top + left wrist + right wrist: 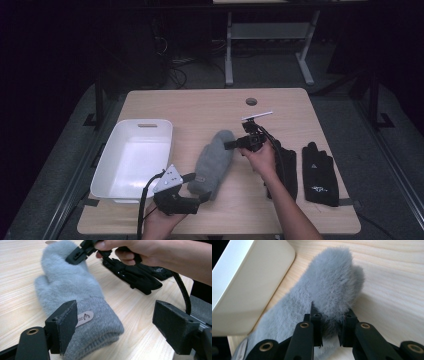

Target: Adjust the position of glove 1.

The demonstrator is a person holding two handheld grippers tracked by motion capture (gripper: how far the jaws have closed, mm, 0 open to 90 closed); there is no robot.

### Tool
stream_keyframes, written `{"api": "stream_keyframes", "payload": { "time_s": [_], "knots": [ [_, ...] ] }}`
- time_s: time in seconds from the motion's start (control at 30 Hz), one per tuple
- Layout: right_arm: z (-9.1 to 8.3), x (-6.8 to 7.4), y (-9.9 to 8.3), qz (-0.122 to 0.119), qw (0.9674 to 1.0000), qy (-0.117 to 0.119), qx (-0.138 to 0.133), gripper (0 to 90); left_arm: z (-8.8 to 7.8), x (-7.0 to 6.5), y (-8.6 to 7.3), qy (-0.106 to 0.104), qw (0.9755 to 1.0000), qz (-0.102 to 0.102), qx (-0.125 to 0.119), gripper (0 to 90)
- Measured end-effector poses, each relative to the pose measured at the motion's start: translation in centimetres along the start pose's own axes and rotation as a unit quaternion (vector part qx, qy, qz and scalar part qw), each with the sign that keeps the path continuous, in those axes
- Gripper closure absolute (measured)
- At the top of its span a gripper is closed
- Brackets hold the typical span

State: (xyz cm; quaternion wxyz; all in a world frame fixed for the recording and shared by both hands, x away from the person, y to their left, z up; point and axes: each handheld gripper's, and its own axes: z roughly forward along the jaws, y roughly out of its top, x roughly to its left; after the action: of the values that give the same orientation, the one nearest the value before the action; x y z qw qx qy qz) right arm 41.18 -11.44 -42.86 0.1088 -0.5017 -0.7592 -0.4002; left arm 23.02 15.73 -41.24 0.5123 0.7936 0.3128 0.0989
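A: What sort of place is this?
B: A lab or test room: a bare wooden worktop [200, 107] in a dark room, cables [175, 75] on the grey floor beyond its far edge, a metal-legged bench [270, 35] behind

Black two-jaw tools [192, 187], brass-ringed screw holes, trailing black cables.

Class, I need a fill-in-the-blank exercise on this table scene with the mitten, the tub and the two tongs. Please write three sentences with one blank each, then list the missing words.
1. The right tongs pinch the fingertip end of the fluffy ______ mitten.
2. The left tongs stand ______ around the mitten's knitted cuff, their pads not pressing on it.
3. In the high view, the white tub stands to the ______ of the mitten.

Missing words: grey; open; left
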Motion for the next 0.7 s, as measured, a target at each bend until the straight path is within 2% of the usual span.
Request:
{"api": "stream_keyframes", "payload": {
  "time_s": [0.13,0.33,0.43,0.47,0.57,0.7],
  "knots": [
    [-1.3,-0.2,-0.9,-0.002,1.0,-0.004,-0.003,76.8,0.2,-0.1,1.0,-0.002,1.0,0.005,0.003,20.1],
    [-3.2,-1.5,-2.0,0.0,0.9999,-0.009,-0.012,76.9,0.9,-0.1,2.5,-0.014,0.9998,0.004,0.01,20.1],
    [-4.1,-2.1,-2.5,-0.005,0.9997,-0.019,-0.017,76.9,1.7,0.2,2.9,-0.019,0.9997,-0.007,0.016,20.5],
    [-4.3,-2.3,-2.6,0.001,0.9997,-0.021,-0.015,76.8,2.0,0.3,3.0,-0.019,0.9995,-0.012,0.021,20.8],
    [-4.6,-2.9,-3.2,-0.001,0.9994,-0.026,-0.021,76.8,2.8,0.9,3.1,-0.024,0.9986,-0.034,0.033,20.9],
    [-4.4,-3.4,-3.7,-0.006,0.9992,-0.035,-0.017,76.6,3.9,1.9,3.1,-0.026,0.9957,-0.07,0.056,21.8]
  ]
}}
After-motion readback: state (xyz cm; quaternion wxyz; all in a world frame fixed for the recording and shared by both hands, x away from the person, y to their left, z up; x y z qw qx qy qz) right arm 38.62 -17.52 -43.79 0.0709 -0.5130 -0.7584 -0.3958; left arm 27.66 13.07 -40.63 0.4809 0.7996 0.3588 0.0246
